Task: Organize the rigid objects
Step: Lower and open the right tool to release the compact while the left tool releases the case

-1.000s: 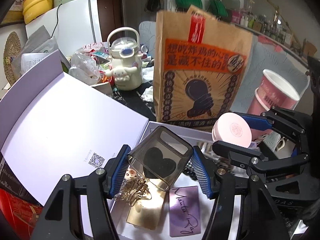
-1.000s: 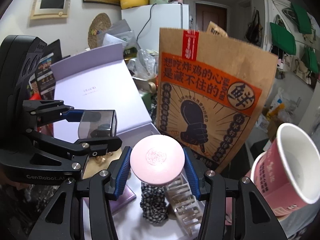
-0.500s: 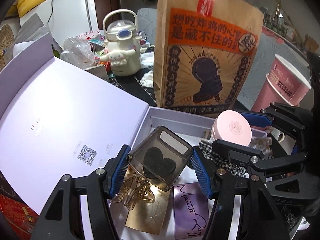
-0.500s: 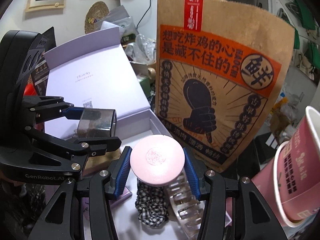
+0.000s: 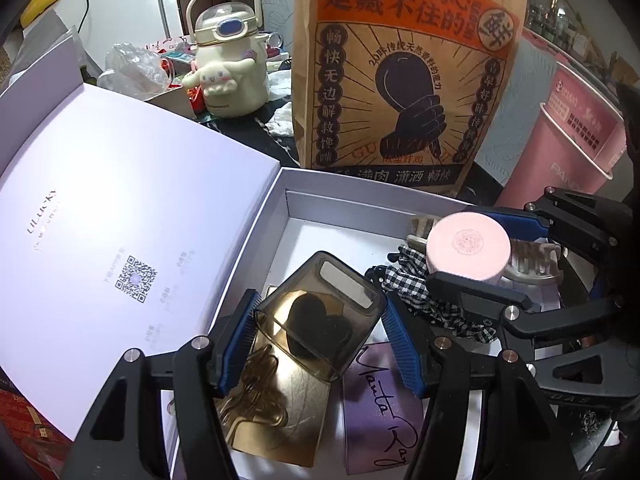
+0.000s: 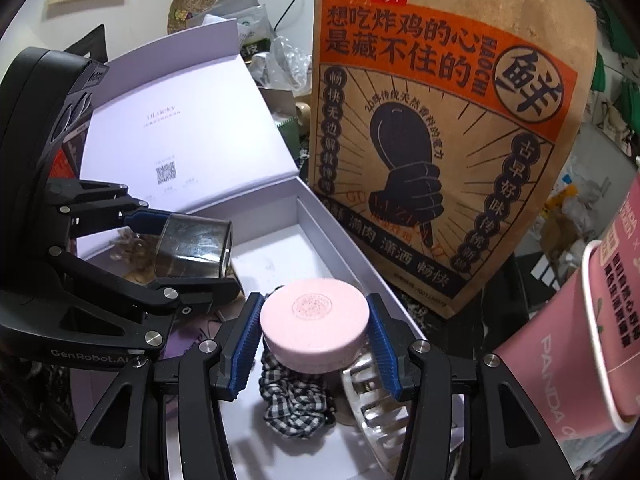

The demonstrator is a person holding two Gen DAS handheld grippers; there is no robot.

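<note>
My blue-padded jaws flank a smoky-brown translucent case (image 5: 320, 312) and a pale pink round compact (image 6: 314, 314); below them lies a black-and-white checked scrunchie (image 6: 294, 404).

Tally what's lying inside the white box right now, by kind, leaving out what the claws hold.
Hair claw clips: 2, a gold one and a clear one
Checked scrunchie: 1
Gold card: 1
Purple card: 1
Total: 5

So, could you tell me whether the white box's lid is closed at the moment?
No, the white box stands open, its lid folded back to the side.
</note>
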